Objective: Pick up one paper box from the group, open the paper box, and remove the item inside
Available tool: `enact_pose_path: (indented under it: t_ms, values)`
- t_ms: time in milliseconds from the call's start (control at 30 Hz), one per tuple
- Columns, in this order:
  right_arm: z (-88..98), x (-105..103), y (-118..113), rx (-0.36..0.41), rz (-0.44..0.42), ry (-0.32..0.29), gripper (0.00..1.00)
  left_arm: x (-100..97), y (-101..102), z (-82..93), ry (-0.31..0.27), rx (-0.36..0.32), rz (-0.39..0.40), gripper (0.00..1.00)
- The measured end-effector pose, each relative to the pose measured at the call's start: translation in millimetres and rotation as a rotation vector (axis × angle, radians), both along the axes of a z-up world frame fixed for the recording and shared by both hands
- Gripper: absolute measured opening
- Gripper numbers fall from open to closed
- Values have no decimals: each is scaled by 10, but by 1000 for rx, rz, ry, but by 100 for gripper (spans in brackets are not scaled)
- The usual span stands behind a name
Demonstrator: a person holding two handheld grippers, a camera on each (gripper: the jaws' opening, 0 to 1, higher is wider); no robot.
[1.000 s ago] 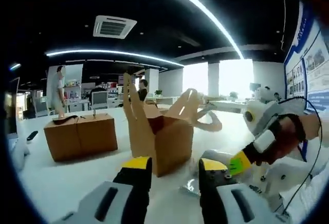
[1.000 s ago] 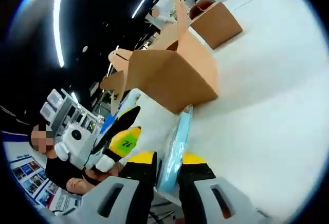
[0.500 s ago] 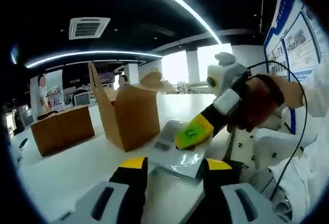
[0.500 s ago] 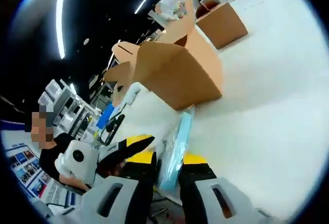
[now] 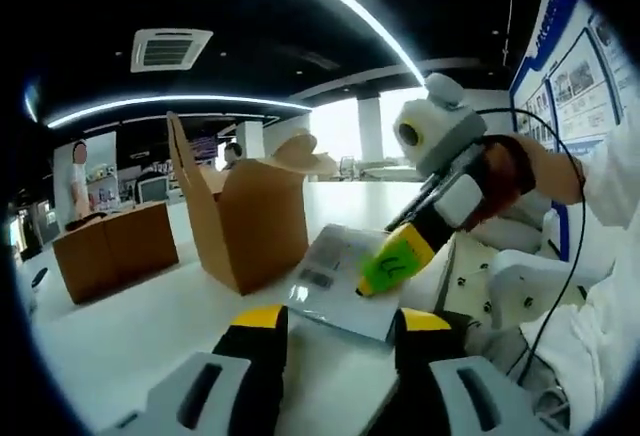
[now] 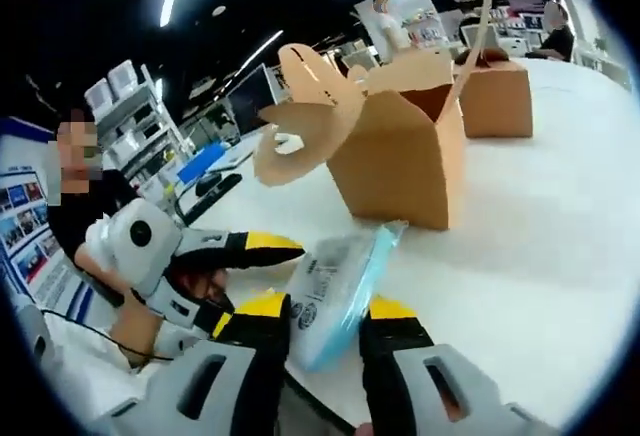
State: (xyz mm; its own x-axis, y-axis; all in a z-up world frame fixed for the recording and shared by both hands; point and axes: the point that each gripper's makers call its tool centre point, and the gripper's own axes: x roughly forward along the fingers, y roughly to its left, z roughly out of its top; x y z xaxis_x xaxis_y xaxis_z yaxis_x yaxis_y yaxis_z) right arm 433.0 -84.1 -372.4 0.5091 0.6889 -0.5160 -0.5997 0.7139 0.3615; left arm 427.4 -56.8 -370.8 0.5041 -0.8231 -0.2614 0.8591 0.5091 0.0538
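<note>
1. The packet [image 6: 340, 286], a flat item in clear plastic with a pale blue edge and a printed label, is out of the box and clamped between the jaws of the right gripper [image 6: 325, 308], above the edge of the white table [image 6: 540, 256].
2. In the left gripper view the same packet [image 5: 335, 281] hangs tilted over the table [image 5: 130, 326], pinched by the right gripper [image 5: 395, 266], whose green-tipped finger lies on its top face.
3. The open box [image 6: 400, 156] stands on the table just behind the packet, flaps spread up and outward.
4. A closed box [image 5: 105, 256] sits farther off, apart from the open one [image 5: 250, 221].
5. The left gripper [image 5: 330, 321] has its jaws apart and holds nothing; the packet lies beyond its tips.
6. A person stands in the far background [image 5: 78, 186].
</note>
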Motion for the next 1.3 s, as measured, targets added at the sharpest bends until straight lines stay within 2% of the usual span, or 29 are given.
enact_pose_path:
  t_ms: [33, 267, 333, 533, 800, 933, 1100, 1167, 1300]
  values:
    - [1, -3, -6, -11, 8, -11, 30, -6, -10, -3, 20, -14, -5, 44]
    - [24, -8, -27, -98, 70, -92, 34, -19, -3, -16, 29, -26, -6, 45]
    - [67, 48, -48, -95, 46, -133, 35, -3, 15, -10, 35, -32, -1, 43]
    - [94, 40, -68, -114, 62, -140, 42, 39, 47, 20, 31, -41, 13, 39]
    - [38, 31, -177, -130, 62, -127, 39, 70, 76, 16, 25, -54, 22, 39]
    - [85, 11, -234, -102, 46, -115, 36, 97, 111, 3, 36, -52, 24, 39]
    - [19, -16, -189, -77, 54, -94, 35, 92, 122, -12, 47, -46, 31, 39]
    - [35, -34, -174, -43, 45, -75, 34, 89, 134, -27, 49, -44, 37, 39]
    - [41, -73, -161, -38, 49, -73, 33, 84, 153, -32, 58, -39, 35, 39]
